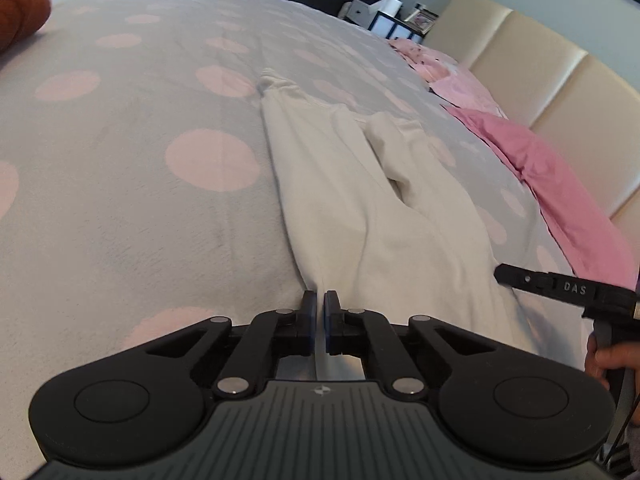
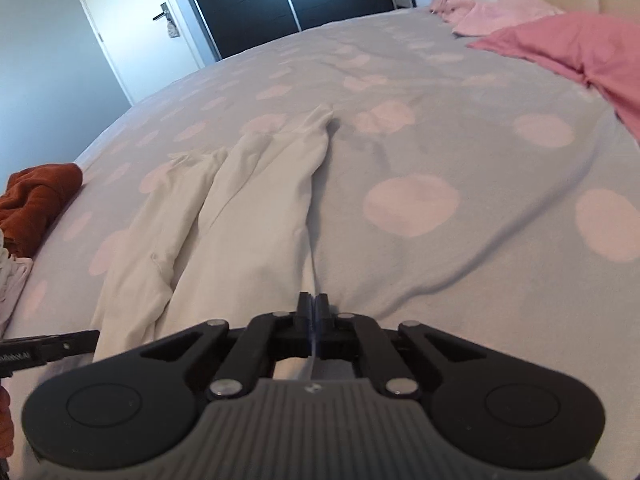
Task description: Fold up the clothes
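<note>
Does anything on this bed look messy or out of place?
Slightly. The white garment lies rumpled with deep creases, its near edge pinched by the left gripper and right gripper. A rust-coloured cloth sits bunched at the bed's edge, unfolded. Nothing looks spilled or damaged.

One white garment (image 1: 360,208) lies on the bed (image 1: 132,208), stretching away ahead of both jaws. Two grippers are in view, the left (image 1: 320,304) and the right (image 2: 313,307). One rust-brown garment (image 2: 38,196) sits far left of the jaws. Three pink pillows: one dark (image 2: 576,46), two pale (image 2: 504,10). One door (image 2: 132,24).
</note>
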{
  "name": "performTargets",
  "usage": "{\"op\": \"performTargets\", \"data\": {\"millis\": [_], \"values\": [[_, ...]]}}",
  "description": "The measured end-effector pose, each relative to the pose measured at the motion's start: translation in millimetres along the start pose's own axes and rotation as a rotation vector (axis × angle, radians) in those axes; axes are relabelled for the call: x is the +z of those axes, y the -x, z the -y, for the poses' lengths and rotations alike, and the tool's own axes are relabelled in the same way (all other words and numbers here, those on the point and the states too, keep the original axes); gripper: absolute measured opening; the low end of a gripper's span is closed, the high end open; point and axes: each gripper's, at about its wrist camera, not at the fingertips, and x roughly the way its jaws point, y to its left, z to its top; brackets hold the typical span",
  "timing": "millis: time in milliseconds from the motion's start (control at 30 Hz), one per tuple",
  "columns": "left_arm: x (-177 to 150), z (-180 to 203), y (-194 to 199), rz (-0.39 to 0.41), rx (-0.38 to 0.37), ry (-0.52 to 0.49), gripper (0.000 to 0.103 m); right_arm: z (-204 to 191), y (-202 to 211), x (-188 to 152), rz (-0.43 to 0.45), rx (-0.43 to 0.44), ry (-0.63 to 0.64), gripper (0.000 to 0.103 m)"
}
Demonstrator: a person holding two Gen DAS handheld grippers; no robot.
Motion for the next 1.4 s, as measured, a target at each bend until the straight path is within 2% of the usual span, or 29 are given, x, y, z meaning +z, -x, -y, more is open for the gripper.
{"op": "performTargets", "data": {"millis": [67, 167, 233, 267, 400, 433, 467, 500, 767, 800, 833, 867, 933, 1100, 1167, 1233, 1267, 1300, 1400], "values": [[0.7, 0.7, 0.0, -0.005, 0.008, -0.010, 0.002, 2.0, -0.9, 0.1, 0.002, -0.040, -0.009, 0.000], [2.5, -1.2, 1.7, -0.010, 0.003, 0.001, 0.002, 13.1, -2.1, 0.7, -0.011, -0.019, -0.072, 0.000], [2.8, -5.8, 6.2, -0.006, 0.006, 0.032, 0.007, 9.0, 4.1, 4.1, -0.001, -0.046, -0.035, 0.001], [2.3, -7.6, 10.3, -0.003, 0.008, 0.051, 0.012, 8.4, 8.8, 5.5, 0.002, -0.059, -0.028, 0.006], [-8.4, -5.8, 29.6, -0.017, -0.018, 0.073, 0.024, 13.8, 31.2, 0.9, -0.016, 0.009, -0.068, 0.010], [-13.6, -4.9, 34.8, -0.024, -0.025, 0.092, 0.027, 13.8, 38.1, -4.9, -0.025, 0.032, -0.079, 0.013], [-20.2, -4.0, 40.1, -0.028, -0.032, 0.115, 0.032, 12.8, 45.2, -12.1, -0.030, 0.048, -0.086, 0.029], [-27.8, -2.9, 45.8, -0.029, -0.039, 0.137, 0.034, 11.7, 52.3, -20.1, -0.033, 0.057, -0.098, 0.041], [-89.3, 31.4, 77.5, -0.071, -0.033, 0.111, 0.034, 4.8, 99.7, -86.1, -0.081, 0.058, -0.156, 0.039], [-94.5, 37.2, 78.6, -0.077, -0.017, 0.088, 0.028, 2.0, 102.7, -93.2, -0.083, 0.054, -0.140, 0.034], [-98.7, 43.0, 78.9, -0.082, -0.001, 0.056, 0.012, -1.7, 104.8, -98.9, -0.078, 0.045, -0.108, 0.025], [-101.6, 46.2, 79.5, -0.083, 0.017, 0.028, 0.002, -5.5, 106.8, -104.6, -0.074, 0.036, -0.076, 0.003], [-105.9, 47.0, 82.9, -0.067, 0.054, 0.000, 0.000, -6.8, 109.5, -108.5, -0.058, 0.003, -0.039, 0.002], [-109.9, 43.4, 90.4, -0.042, 0.065, 0.007, 0.000, -1.6, 109.7, -105.4, -0.056, -0.015, -0.046, 0.002], [-112.5, 40.8, 94.5, -0.043, 0.051, 0.039, 0.001, -3.6, 111.1, -105.3, -0.058, -0.014, -0.037, 0.004], [-116.2, 35.5, 100.8, -0.057, 0.031, 0.088, 0.004, -1.9, 120.6, -106.0, -0.044, -0.011, -0.063, 0.013], [-118.3, 34.5, 104.4, -0.062, 0.024, 0.102, 0.007, -1.2, 126.4, -107.2, -0.034, -0.009, -0.076, 0.027], [-121.0, 36.0, 108.9, -0.064, 0.022, 0.101, 0.013, -1.5, 132.2, -109.3, -0.024, -0.006, -0.079, 0.033], [-133.0, 43.8, 123.5, -0.080, 0.014, 0.090, 0.016, -12.1, 149.9, -120.6, -0.015, 0.027, -0.045, 0.032]]}}
